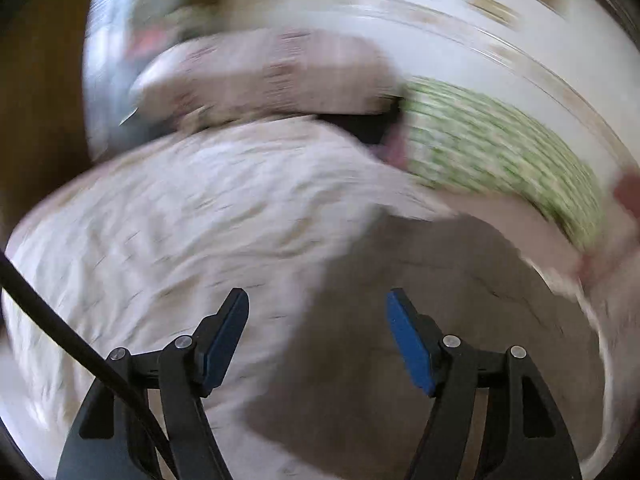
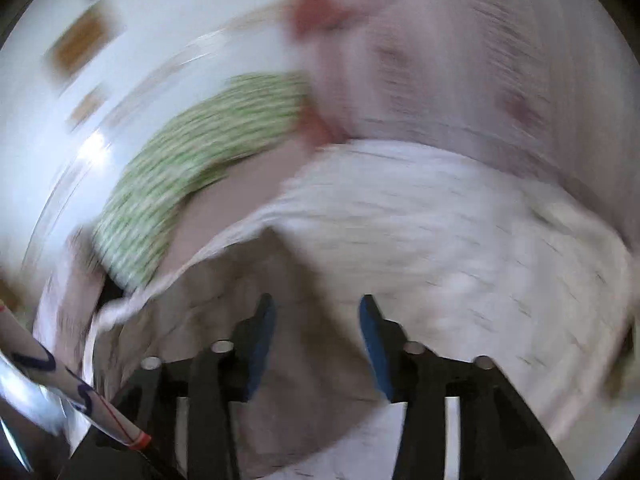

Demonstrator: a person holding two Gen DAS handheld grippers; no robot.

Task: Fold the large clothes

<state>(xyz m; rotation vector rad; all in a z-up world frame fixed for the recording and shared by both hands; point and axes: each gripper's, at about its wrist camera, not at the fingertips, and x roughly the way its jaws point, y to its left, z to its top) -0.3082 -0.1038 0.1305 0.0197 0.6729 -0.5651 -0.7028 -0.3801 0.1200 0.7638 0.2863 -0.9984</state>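
Observation:
Both views are motion-blurred. A large white garment with small dark marks (image 1: 180, 240) lies spread below the left gripper (image 1: 318, 300), which is open and empty above it, over a shadowed part of the cloth. The same garment shows in the right wrist view (image 2: 460, 240). The right gripper (image 2: 316, 304) is open and empty, just above the garment near its folded edge (image 2: 224, 240).
A green-and-white patterned cloth (image 1: 500, 152) lies beyond the garment; it also shows in the right wrist view (image 2: 192, 168). A pinkish pillow or bundle (image 1: 260, 72) lies behind. A black cable (image 1: 60, 328) crosses the left view. A white wall (image 1: 480, 20) stands behind.

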